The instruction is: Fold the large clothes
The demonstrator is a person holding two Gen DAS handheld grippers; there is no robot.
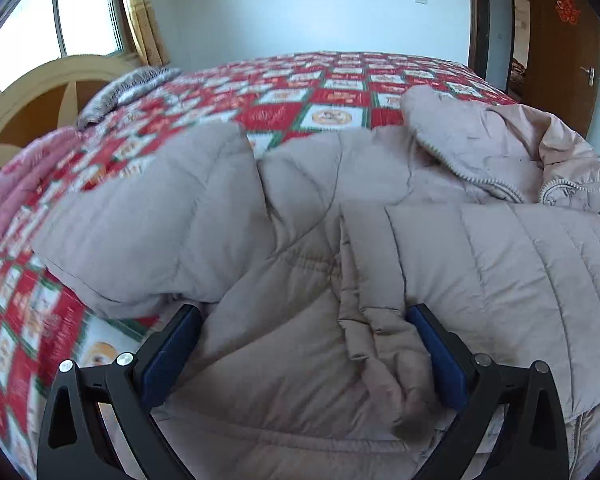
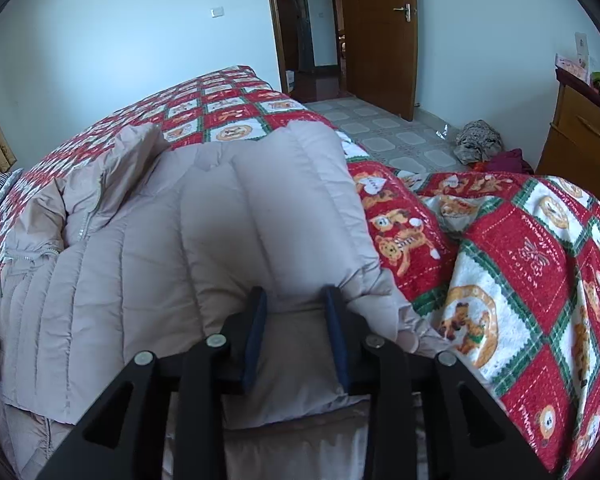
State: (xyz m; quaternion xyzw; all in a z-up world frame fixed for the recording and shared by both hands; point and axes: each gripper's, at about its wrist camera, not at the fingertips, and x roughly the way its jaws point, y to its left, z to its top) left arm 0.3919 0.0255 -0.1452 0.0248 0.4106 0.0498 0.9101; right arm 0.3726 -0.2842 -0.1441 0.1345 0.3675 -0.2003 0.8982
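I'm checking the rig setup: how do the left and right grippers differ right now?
The left gripper has its jaws spread wide over rumpled folds of the puffer jacket; the right gripper has its jaws much narrower, with a padded fold between them. Both have blue pads and point down at the same jacket.

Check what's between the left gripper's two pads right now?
Left wrist view: a rumpled fold of the beige puffer jacket lies between the wide-open left gripper pads, which aren't pressing it.

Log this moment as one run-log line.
task: fold coat | coat: on bed, sleeve folded over | left gripper: open over coat | right gripper: jaws around sleeve fabric, grip unclear
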